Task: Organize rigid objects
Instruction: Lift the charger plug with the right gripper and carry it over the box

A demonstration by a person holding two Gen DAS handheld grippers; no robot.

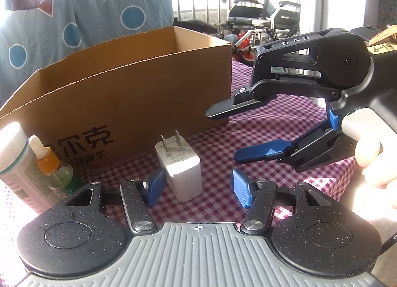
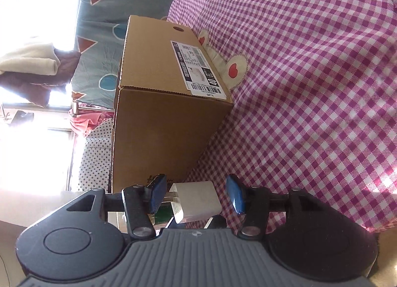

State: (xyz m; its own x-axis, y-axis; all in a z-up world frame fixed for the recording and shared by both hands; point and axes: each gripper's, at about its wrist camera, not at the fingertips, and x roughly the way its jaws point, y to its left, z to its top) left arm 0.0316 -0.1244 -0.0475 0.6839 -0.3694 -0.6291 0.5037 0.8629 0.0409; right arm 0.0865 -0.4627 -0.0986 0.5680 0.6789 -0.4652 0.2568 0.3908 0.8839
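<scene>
Left wrist view: the left gripper is seen with its jaws partly open, empty, set either side of the white charger, one pad just beside its flank, the other apart. The charger stands on the checked cloth with its prongs upward, just in front of the cardboard box, presumably so that it can be lifted in. To the right, the right gripper is held sideways by a hand, its fingers spread and nothing clamped; in its own view the charger appears between the pads without being pressed. Two bottles are kept at the left edge, likely awaiting sorting.
</scene>
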